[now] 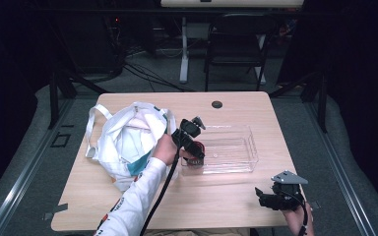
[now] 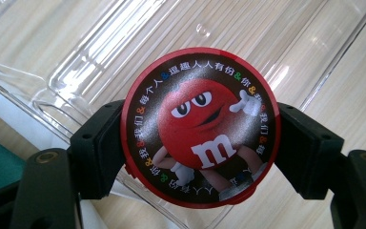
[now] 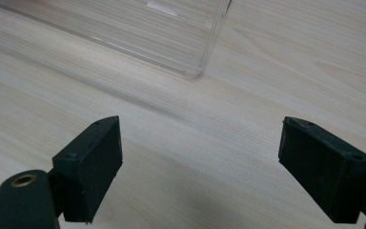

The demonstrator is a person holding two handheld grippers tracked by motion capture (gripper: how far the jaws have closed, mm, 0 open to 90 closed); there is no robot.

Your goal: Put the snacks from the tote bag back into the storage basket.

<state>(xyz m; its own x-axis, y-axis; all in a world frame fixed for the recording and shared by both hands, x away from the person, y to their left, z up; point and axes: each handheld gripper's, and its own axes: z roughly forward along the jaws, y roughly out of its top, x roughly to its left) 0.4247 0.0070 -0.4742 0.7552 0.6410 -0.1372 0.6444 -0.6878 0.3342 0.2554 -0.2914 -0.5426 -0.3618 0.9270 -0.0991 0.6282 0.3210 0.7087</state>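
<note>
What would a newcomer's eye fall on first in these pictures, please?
The red candy tin, with its cartoon face, clamped by the left gripper over the clear tray at mid-table. Next, the white bag on the table's left, and the right gripper, open above bare wood near the tray's corner.

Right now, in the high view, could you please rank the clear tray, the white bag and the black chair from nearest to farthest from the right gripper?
From the right gripper:
1. Clear tray, just up and left on the table.
2. White bag, across at the table's left side.
3. Black chair, on the floor beyond the far edge.
</note>
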